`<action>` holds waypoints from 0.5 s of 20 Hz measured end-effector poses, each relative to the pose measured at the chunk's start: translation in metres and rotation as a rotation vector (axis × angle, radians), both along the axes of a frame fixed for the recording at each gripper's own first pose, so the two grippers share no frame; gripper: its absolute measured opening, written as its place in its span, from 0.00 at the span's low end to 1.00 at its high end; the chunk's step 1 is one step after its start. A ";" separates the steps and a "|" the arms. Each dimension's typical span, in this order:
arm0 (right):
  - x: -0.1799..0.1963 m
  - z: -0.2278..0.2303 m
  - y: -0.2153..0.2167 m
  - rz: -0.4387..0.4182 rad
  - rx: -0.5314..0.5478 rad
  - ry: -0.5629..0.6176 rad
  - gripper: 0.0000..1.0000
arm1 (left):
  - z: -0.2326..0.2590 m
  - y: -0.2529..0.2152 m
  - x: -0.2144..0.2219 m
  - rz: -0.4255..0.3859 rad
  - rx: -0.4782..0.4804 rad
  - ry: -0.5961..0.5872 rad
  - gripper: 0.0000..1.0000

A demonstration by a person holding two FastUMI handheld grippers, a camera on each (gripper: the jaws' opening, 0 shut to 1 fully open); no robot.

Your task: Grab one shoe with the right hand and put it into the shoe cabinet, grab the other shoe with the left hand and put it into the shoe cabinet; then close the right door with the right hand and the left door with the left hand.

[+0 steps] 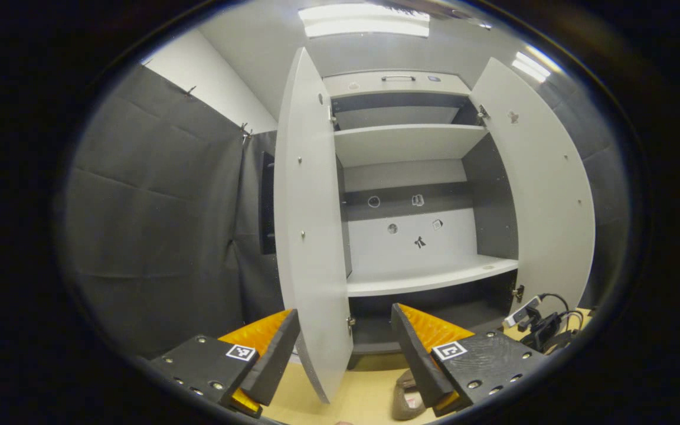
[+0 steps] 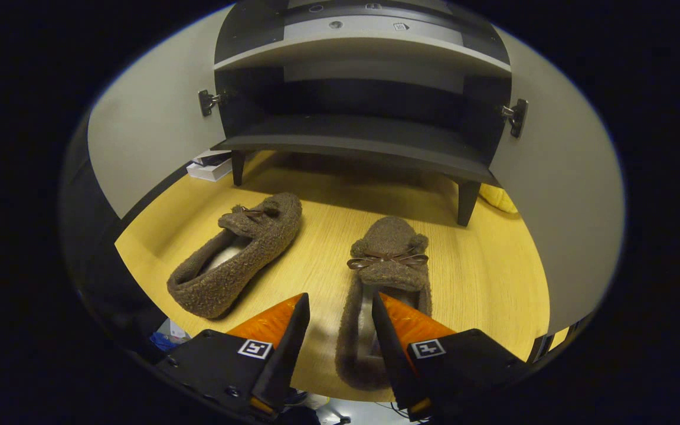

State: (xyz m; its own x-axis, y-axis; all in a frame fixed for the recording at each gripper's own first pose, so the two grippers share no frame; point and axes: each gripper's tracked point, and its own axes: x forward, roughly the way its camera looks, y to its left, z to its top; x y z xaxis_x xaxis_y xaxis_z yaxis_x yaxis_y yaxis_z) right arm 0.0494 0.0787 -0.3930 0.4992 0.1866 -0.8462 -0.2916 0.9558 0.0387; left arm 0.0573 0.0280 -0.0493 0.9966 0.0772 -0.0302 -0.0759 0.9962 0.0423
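— Two fuzzy brown slippers (image 2: 239, 254) (image 2: 384, 283) lie on the wooden floor (image 2: 481, 277) before the shoe cabinet (image 1: 405, 177), both doors swung wide.
— And the claws?
— Right gripper (image 2: 340, 321) gapes, straddling the nearer slipper's edge. Left gripper (image 1: 346, 336) hangs released, facing the shelves.

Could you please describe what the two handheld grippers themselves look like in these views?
The left gripper and right gripper look alike: each has two wedge-shaped fingers tapering forward, with ribbed inner faces, mounted on dark blocks fastened with small screws. Each block carries a square black-and-white marker tag. No cables or sleeves are visible on either.
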 end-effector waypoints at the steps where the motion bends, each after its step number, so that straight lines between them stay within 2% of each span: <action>1: 0.001 -0.008 0.000 -0.008 -0.007 0.027 0.70 | 0.000 0.000 0.000 0.001 0.000 0.001 0.92; 4: 0.003 -0.025 -0.007 -0.026 -0.054 0.087 0.68 | -0.001 -0.002 -0.003 0.001 -0.001 0.005 0.92; 5: 0.007 -0.027 -0.013 -0.040 -0.080 0.077 0.72 | 0.000 -0.003 -0.004 -0.001 -0.002 0.006 0.92; 7: 0.010 -0.032 -0.012 -0.038 -0.080 0.076 0.28 | 0.001 -0.004 -0.005 -0.001 0.000 0.004 0.92; 8: 0.010 -0.031 -0.013 -0.046 -0.080 0.067 0.28 | 0.001 -0.005 -0.007 -0.001 0.002 0.002 0.92; 9: 0.011 -0.030 -0.013 -0.044 -0.078 0.064 0.06 | 0.001 -0.006 -0.008 -0.002 0.001 0.002 0.92; 10: 0.008 -0.025 -0.011 -0.054 -0.074 0.063 0.08 | 0.001 -0.007 -0.008 -0.002 0.001 0.003 0.92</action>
